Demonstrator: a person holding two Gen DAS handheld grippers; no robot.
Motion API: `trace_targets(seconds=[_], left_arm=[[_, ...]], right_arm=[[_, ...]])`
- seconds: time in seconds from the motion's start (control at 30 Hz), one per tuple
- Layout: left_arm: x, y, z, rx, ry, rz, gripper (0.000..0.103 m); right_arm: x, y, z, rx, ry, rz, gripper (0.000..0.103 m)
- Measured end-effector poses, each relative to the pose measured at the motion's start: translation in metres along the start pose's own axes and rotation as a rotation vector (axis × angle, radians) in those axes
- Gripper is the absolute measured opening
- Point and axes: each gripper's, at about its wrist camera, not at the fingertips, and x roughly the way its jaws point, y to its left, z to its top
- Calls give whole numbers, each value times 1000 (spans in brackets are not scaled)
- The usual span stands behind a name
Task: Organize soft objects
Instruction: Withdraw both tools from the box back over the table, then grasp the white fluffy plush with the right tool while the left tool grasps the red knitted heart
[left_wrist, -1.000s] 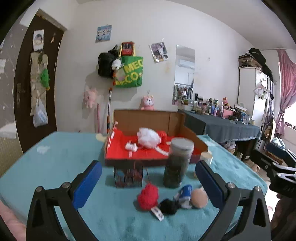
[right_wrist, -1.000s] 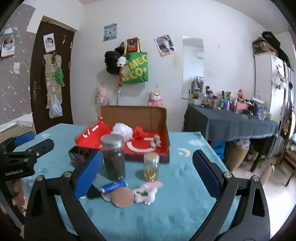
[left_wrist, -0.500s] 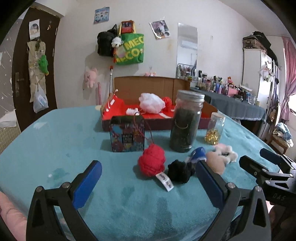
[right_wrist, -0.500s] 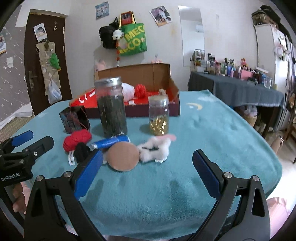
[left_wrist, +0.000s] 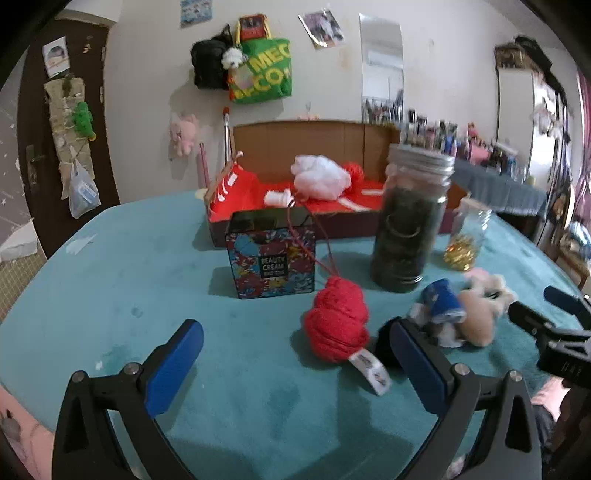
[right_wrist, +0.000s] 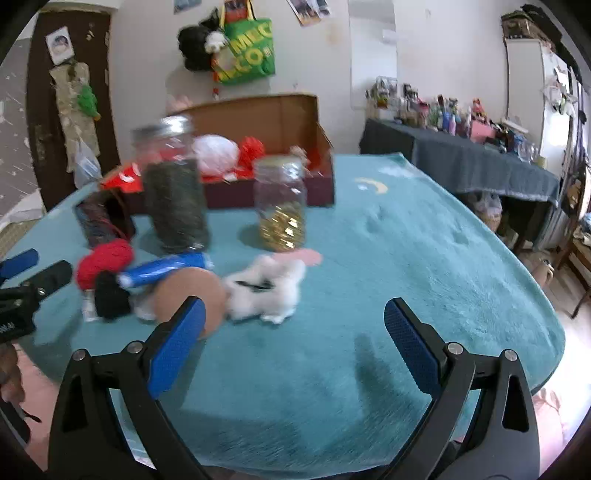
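You are holding the left gripper (left_wrist: 295, 347) low over the teal table cover (left_wrist: 147, 280), its blue fingers spread wide with nothing between them. The red yarn ball (left_wrist: 338, 325) is lying just ahead between the fingers' lines, a white label sticking out beneath it, and a black pompom (right_wrist: 110, 295) is sitting just beside it. A blue tube (left_wrist: 441, 301), a tan round pad (right_wrist: 192, 295) and a white fluffy toy (right_wrist: 267, 290) are clustering to its right. Your right gripper (right_wrist: 293, 321) is also standing wide open and gripping nothing, hovering near the white toy. Behind the pile a dark-filled jar (left_wrist: 410, 225), a small jar of gold bits (right_wrist: 282, 208) and a patterned gift bag (left_wrist: 271, 256) are standing upright. The open cardboard box (left_wrist: 314, 147) at the back is holding a white fluffy ball (left_wrist: 321, 177) and more red yarn
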Motion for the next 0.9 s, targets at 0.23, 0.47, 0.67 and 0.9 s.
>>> trace_targets(seconds=[0.23, 0.47, 0.67, 0.9], left_arm=[[29, 3, 12, 62, 102, -14, 103], [45, -5, 18, 112, 166, -60, 97], [51, -8, 17, 78, 216, -244, 36], [34, -6, 18, 40, 195, -273, 34]], right_arm=[[29, -13, 7, -9, 99, 45, 99], [42, 4, 12, -118, 117, 44, 98], [48, 9, 15, -129, 122, 124, 45], [32, 16, 20, -127, 66, 182, 37]])
